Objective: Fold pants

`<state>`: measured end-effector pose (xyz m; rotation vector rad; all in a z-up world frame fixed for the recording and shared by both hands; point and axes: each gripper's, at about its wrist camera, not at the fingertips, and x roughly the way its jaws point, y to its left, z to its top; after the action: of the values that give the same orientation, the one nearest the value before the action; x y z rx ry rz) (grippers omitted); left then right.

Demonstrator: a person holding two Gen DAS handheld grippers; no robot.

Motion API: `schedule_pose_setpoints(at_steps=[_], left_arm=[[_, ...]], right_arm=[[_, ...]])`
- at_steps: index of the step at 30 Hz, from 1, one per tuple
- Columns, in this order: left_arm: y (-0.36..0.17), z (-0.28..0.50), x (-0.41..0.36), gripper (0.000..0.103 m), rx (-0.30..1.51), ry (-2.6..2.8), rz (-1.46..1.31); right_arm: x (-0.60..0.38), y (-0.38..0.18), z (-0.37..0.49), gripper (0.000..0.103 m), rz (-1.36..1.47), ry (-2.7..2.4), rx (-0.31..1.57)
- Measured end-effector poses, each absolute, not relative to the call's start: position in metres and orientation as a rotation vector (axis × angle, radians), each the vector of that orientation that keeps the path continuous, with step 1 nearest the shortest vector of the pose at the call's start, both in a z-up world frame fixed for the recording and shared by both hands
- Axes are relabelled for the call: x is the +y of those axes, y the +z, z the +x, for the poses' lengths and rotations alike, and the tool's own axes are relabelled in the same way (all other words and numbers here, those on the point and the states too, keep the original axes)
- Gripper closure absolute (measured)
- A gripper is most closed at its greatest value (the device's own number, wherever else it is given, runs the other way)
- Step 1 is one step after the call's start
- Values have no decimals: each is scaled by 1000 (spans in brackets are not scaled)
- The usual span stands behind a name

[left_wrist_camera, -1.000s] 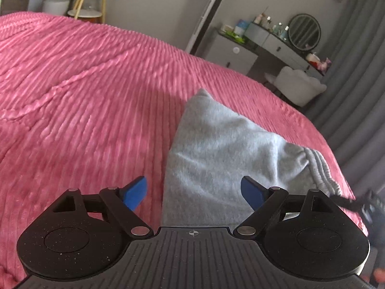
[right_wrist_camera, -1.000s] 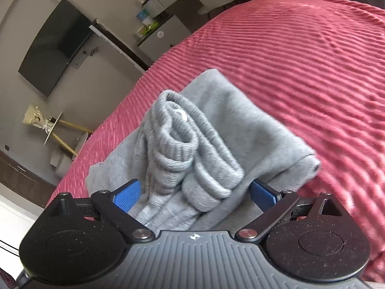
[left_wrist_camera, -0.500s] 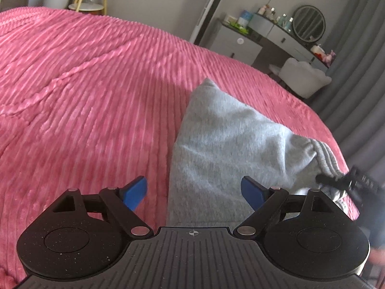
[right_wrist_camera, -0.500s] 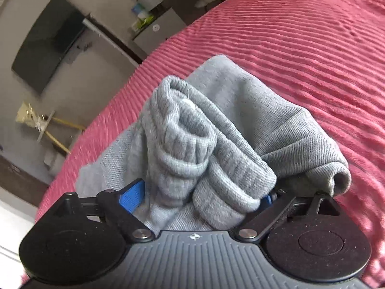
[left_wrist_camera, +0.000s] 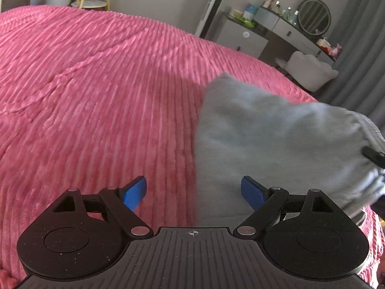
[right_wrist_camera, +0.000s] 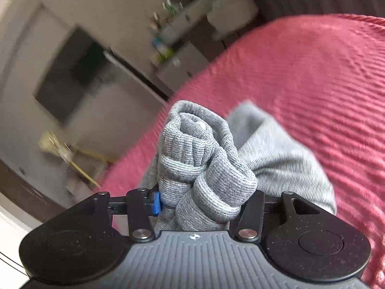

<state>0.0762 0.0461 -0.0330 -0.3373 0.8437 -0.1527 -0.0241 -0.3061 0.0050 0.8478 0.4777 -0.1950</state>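
The grey pants lie folded on the pink ribbed bedspread. My left gripper is open and empty, just in front of the pants' near edge. My right gripper is shut on the bunched ribbed waistband of the pants and lifts it off the bed; the rest of the grey cloth hangs down to the bedspread. The right gripper's tip shows at the right edge of the left wrist view, at the waistband.
A dressing table with a round mirror and a white chair stand beyond the bed. Grey curtains hang at the right. A wall TV and a gold-legged side table are at the far wall.
My right gripper closed on the waistband and raised it, its view tilting up. My left gripper stayed open and drifted slightly left of the pants.
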Motion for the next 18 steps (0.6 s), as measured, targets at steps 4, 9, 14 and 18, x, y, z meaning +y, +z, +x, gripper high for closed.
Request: schedule_pose_setpoints(at_steps=[4, 9, 14, 18], left_arm=[[-36, 81, 44, 13, 861, -155, -327], [-39, 82, 42, 13, 875, -149, -300], [-39, 82, 41, 12, 868, -147, -287], [-39, 82, 36, 12, 862, -166, -271]], right_arm=[[-330, -16, -34, 48, 820, -277, 529], [-347, -42, -33, 32, 894, -357, 627], [-328, -9, -38, 24, 669, -459, 621], [-305, 27, -49, 24, 455, -465, 474]])
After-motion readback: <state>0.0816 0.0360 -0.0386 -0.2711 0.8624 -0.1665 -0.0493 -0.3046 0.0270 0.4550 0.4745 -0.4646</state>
